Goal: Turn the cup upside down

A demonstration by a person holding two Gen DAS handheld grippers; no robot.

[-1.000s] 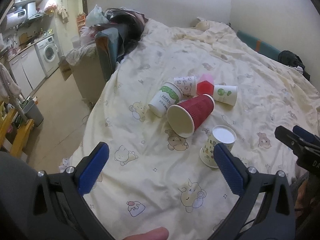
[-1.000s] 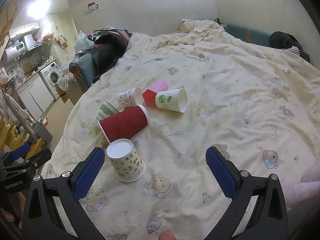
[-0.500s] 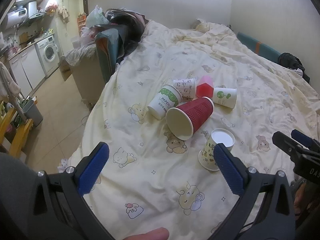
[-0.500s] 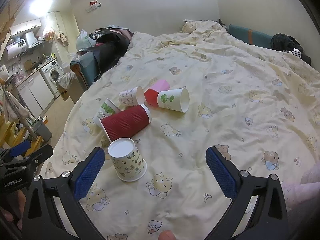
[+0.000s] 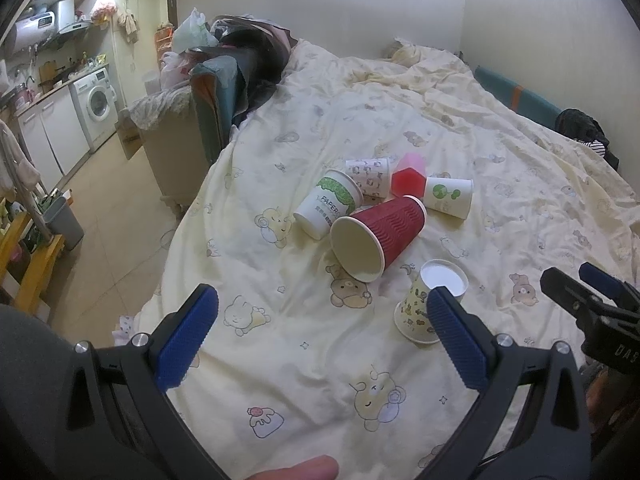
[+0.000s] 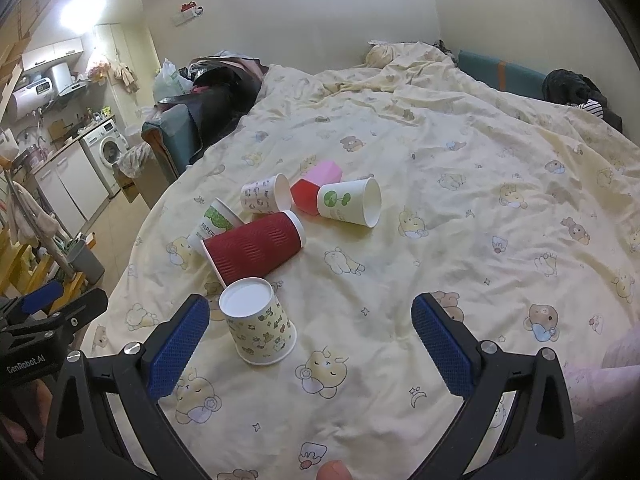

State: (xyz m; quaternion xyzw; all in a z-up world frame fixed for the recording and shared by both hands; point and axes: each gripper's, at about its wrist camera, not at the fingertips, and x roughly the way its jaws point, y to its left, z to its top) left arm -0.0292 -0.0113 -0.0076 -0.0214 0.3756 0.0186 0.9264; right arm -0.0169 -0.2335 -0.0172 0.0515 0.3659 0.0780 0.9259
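Both cameras have pulled back a little since a second ago, so the pile of cups sits a bit lower and nearer in each view; the cups themselves have not moved.

The left gripper is wide open and holds nothing. Its blue pads sit low in the frame, above the yellow bedsheet. The right gripper is wide open too, with nothing in it.

The cartoon cup stands upside down on the sheet, white bottom facing up. In the right wrist view it is in the lower left part of the frame, just beside the left blue pad. In the left wrist view the same cup is at lower right, partly behind the right pad.

Just above it, near the middle of the frame, lies the red cup on its side. In the left wrist view its open mouth faces the camera. Beside it, further up, lie a white cup with a green leaf top, a small patterned cup, a pink and red cup and a white cup with a green tree, all on their sides and close together.

A washing machine is at the upper left of the frame.
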